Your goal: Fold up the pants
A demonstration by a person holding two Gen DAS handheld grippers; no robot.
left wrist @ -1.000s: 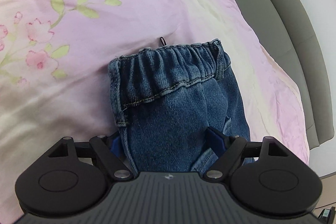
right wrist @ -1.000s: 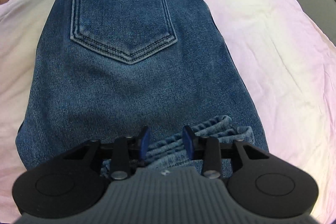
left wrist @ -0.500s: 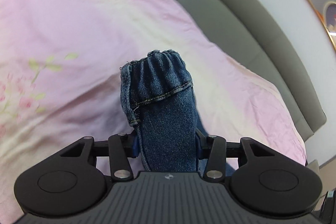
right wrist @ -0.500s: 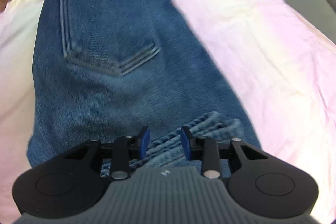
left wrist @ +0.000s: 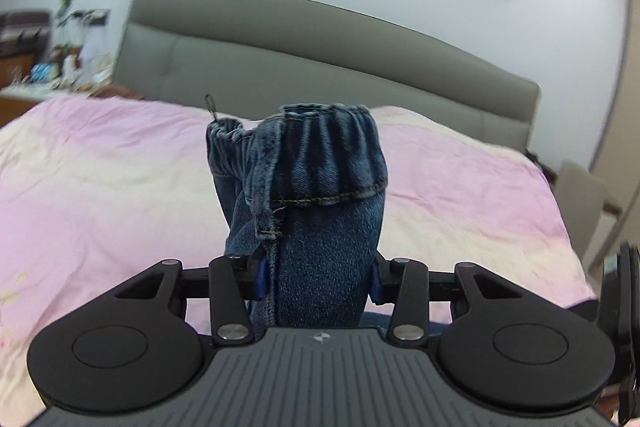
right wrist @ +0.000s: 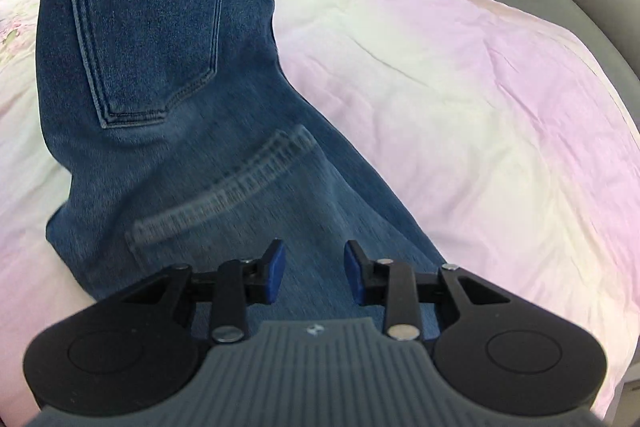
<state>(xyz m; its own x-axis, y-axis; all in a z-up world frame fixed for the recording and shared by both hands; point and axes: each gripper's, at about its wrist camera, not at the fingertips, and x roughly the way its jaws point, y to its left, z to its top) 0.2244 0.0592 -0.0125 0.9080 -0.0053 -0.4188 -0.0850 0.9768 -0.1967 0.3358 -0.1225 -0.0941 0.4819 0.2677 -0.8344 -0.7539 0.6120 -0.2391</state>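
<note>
Blue denim pants (left wrist: 320,211) stand bunched between the blue pads of the left gripper (left wrist: 318,281), which pinches the fabric just below the elastic waistband, held raised above the pink bedsheet (left wrist: 100,187) facing the grey headboard (left wrist: 320,59). The right gripper (right wrist: 314,269) has its jaws spread with nothing between them, above the pant leg trailing down onto the sheet.
</note>
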